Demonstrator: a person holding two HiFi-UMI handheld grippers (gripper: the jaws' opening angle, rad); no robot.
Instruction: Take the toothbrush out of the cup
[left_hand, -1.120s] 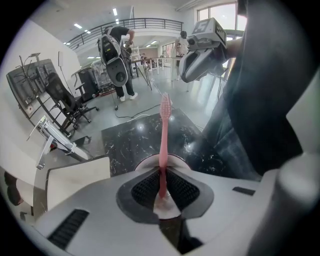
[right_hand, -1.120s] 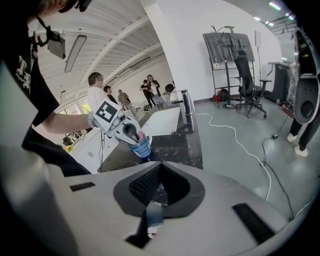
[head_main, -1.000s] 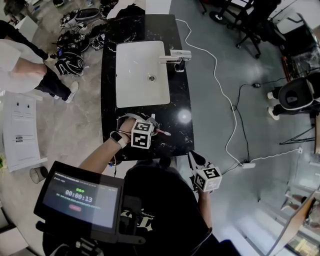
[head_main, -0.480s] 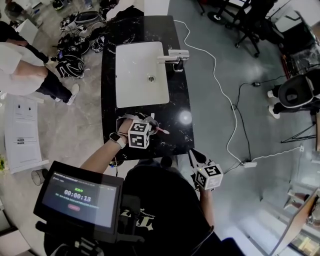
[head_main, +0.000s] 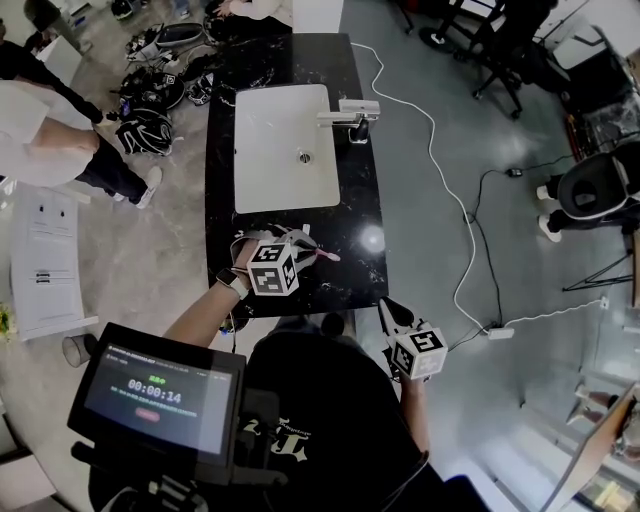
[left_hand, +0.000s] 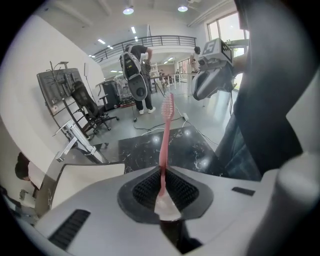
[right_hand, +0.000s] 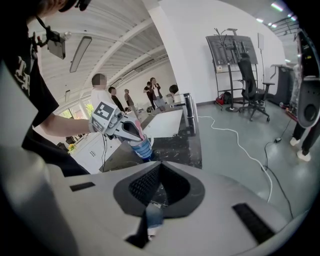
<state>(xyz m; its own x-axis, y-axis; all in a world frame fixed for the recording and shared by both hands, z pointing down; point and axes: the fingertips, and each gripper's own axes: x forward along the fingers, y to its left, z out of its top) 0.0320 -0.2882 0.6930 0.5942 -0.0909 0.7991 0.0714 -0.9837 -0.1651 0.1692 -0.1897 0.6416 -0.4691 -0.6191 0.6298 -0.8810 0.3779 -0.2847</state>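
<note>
The pink toothbrush (left_hand: 165, 135) is held tight by the left gripper (left_hand: 161, 172). The jaws are pressed shut on the lower part of its handle, and the brush end is pointed away from the gripper. In the head view the brush end is seen sticking out to the right, over the black counter (head_main: 355, 200), near the front edge.

In the right gripper view a blue cup (right_hand: 142, 148) is seen on the counter, just under the tip of the left gripper. Whether the toothbrush is touched by the cup can't be told.

The right gripper (right_hand: 160, 167) is held off the counter's front right corner, well apart from the cup. Its jaws are closed together w/ nothing held btwn them.

A white sink (head_main: 285, 150) is set into the counter further back, w/ a tap (head_main: 350, 112) at its right side. A white cable (head_main: 440, 190) is laid on the grey floor to the right.
</note>
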